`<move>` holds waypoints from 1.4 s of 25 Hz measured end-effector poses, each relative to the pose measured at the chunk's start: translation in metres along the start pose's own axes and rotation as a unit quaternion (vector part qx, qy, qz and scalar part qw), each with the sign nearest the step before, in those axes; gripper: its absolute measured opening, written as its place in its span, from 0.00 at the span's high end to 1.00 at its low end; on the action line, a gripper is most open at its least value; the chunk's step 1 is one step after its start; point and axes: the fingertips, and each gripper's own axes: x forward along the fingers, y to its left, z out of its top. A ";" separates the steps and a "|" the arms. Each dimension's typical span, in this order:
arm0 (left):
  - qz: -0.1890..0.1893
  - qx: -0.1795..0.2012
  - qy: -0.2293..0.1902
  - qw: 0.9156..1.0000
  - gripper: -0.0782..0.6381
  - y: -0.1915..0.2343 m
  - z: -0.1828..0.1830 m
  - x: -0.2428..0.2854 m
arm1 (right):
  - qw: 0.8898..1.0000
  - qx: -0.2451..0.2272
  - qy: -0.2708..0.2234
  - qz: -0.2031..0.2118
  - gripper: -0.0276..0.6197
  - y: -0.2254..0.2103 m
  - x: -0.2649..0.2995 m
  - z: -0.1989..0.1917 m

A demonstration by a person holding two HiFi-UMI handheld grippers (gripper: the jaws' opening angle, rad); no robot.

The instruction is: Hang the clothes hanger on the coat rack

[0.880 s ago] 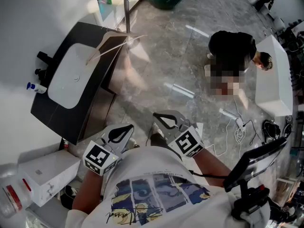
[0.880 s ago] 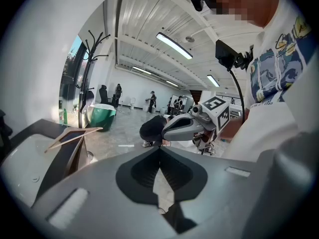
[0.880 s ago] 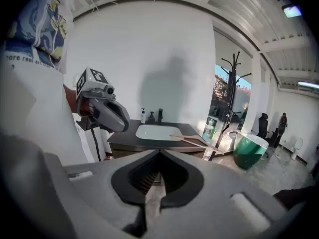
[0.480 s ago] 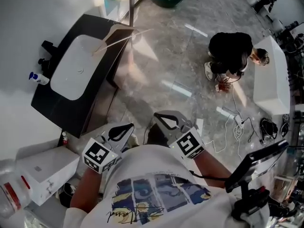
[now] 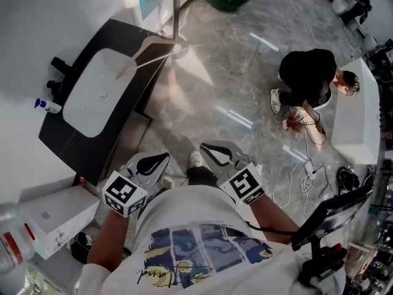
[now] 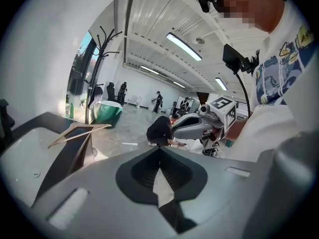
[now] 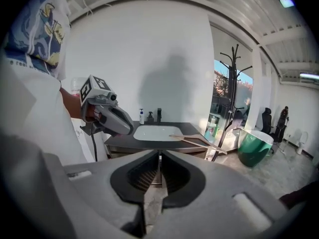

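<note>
The clothes hanger (image 5: pixel 150 53) is not yet hung. It is seen lying flat on the dark tabletop (image 5: pixel 132 97), at the corner nearest the coat rack (image 5: pixel 176 8) and just beside its pole, with one wooden arm carried out past the tabletop's edge.

A fall to the floor is judged the main risk, since an overhanging hanger could be tipped off by a careless nudge. A slip is also likely if the thin arm is pinched off-centre. The hook could be missed on the coat rack's prongs if the hanger is allowed to swing.

The left tool (image 6: pixel 159 149) and the right tool (image 7: pixel 159 155) are both closed completely, with nothing gripped. They are held side by side close to the person's torso, well apart from the coat rack, and are pointed forward and slightly downward.
</note>
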 end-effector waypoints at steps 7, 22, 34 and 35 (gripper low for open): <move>0.089 -0.014 0.028 0.996 0.81 0.089 0.027 0.050 | 0.999 -0.027 0.004 0.025 0.82 -0.088 -0.001 0.000; 0.194 -0.139 0.093 0.967 0.65 0.415 0.015 0.056 | 0.998 0.044 0.051 0.012 0.81 -0.205 0.070 -0.003; 0.005 -0.351 0.109 0.930 0.44 0.500 -0.059 0.108 | 0.991 0.055 0.121 0.006 0.82 -0.239 0.141 0.017; -0.017 -0.367 0.105 0.924 0.40 0.498 -0.061 0.114 | 0.991 0.054 0.125 0.007 0.82 -0.240 0.145 0.017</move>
